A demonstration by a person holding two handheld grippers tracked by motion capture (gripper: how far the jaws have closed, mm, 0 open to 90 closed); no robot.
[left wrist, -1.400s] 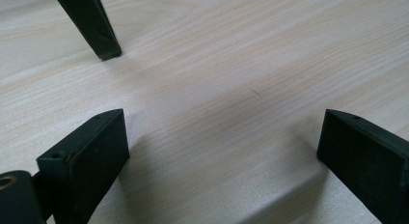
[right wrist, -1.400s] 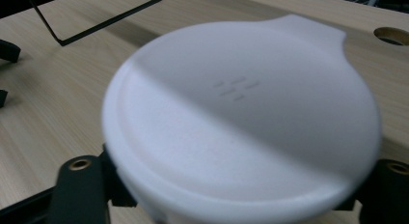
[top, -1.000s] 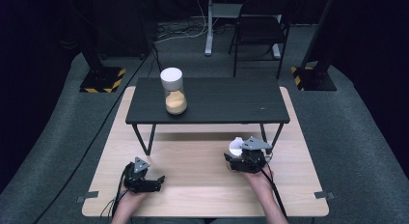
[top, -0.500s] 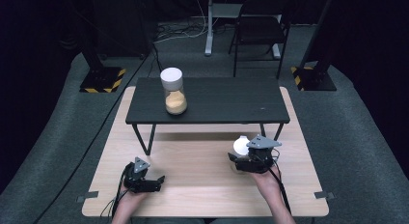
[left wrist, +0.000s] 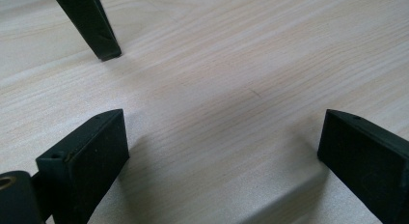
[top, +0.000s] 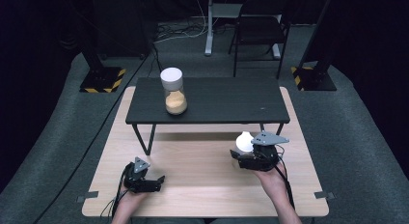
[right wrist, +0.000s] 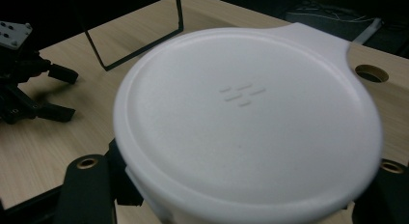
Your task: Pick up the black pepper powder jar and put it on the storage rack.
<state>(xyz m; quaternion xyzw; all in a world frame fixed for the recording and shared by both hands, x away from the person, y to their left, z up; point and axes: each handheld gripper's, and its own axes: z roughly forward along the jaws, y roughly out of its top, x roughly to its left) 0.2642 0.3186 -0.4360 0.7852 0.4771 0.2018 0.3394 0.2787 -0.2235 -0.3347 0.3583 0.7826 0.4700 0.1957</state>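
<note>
White-lidded container [top: 243, 142], one, is clamped between the jaws of the right gripper [top: 239, 159] at 4 o'clock on the light wooden table [top: 202, 185], raised off the tabletop; its round lid [right wrist: 246, 132] bears a small embossed mark. Left gripper [top: 156, 181], one, sits at 7 o'clock with jaws spread wide, nothing between them. One white-capped jar [top: 174, 91] of tan grains stands on one black low bench [top: 226, 101] at 12 o'clock. One black chair [top: 260, 26] stands beyond on grey carpet.

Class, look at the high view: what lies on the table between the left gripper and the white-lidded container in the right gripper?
Nothing: between the left gripper and the white-lidded container held by the right gripper, the high view shows bare light wooden table.
</note>
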